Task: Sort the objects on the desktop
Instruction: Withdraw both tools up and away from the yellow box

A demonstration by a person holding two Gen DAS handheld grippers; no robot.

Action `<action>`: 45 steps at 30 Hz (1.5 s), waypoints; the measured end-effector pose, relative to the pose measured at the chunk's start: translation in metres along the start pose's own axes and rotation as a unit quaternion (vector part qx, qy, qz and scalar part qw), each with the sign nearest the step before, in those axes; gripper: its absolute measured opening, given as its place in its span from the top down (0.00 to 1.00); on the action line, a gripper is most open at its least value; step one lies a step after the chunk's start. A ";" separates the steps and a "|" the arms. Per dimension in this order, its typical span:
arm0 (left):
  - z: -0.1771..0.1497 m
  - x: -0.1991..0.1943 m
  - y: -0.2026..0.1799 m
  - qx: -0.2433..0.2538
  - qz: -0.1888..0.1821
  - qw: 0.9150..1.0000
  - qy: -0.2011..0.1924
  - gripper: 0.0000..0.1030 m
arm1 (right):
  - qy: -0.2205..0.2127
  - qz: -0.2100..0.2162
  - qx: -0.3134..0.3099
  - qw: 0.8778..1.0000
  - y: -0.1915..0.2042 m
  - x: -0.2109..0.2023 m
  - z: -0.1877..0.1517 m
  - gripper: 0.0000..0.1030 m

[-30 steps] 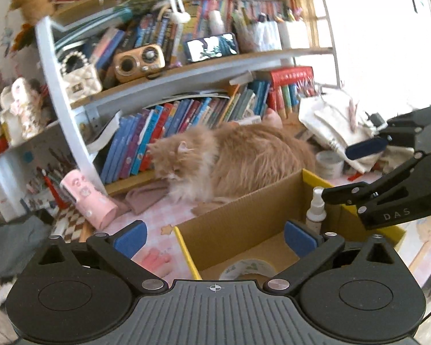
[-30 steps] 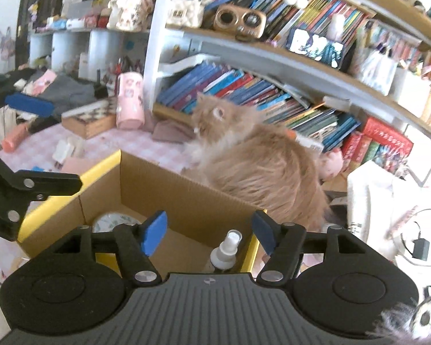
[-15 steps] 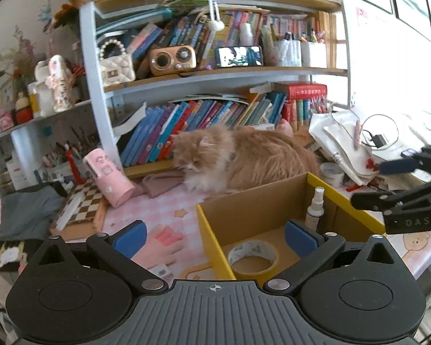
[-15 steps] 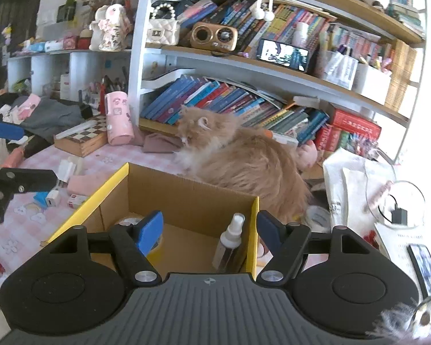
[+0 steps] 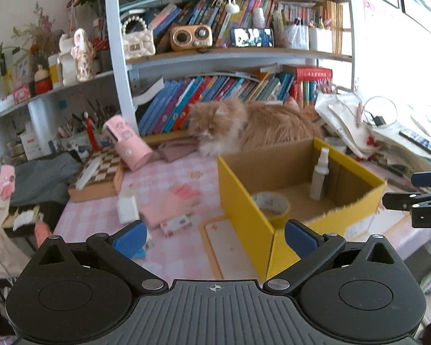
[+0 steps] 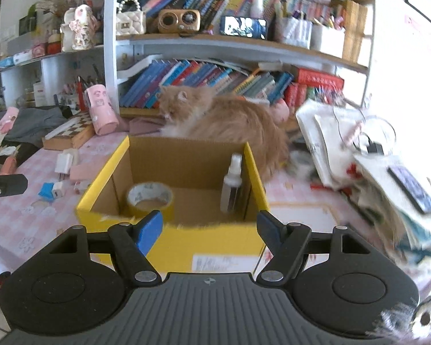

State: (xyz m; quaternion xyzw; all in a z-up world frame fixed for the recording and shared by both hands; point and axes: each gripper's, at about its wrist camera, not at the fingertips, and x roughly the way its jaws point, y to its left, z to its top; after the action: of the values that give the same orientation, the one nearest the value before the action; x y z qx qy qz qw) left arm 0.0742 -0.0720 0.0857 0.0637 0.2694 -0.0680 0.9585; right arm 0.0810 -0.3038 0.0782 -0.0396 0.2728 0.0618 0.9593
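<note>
A yellow cardboard box stands open on the pink checked table. Inside it lie a tape roll and an upright white spray bottle. Left of the box, loose on the cloth, are a white charger, a pink flat item, a small printed packet and a blue piece. My left gripper hovers open before the box's near left corner, holding nothing. My right gripper is open and unloaded in front of the box's near wall.
An orange cat lies right behind the box, against the bookshelf. A chessboard case and a pink cylinder sit at the back left. Bags, papers, cables and a phone are heaped on the right.
Both grippers have drawn back from the box and the cat, and the views have rolled level. More of the table and the loose items left of the box shows. The right jaws stand slightly wider.
</note>
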 end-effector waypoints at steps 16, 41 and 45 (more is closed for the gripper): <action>-0.067 -0.017 0.023 -0.017 0.016 0.998 0.054 0.00 | 0.065 -0.021 0.067 0.995 0.055 -0.030 -0.073 0.31; -0.114 -0.039 0.055 -0.030 0.043 0.995 0.086 0.00 | 0.094 0.070 0.020 0.993 0.144 -0.013 -0.092 0.31; -0.113 -0.039 0.065 -0.049 0.051 0.994 0.084 0.00 | 0.092 0.078 0.020 0.992 0.149 -0.009 -0.087 0.31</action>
State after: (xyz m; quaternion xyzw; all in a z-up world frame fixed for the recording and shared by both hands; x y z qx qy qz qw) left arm -0.0055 0.0139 0.0156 0.0360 0.3481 0.0001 0.9368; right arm 0.0077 -0.1664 0.0028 -0.0046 0.3632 0.1275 0.9229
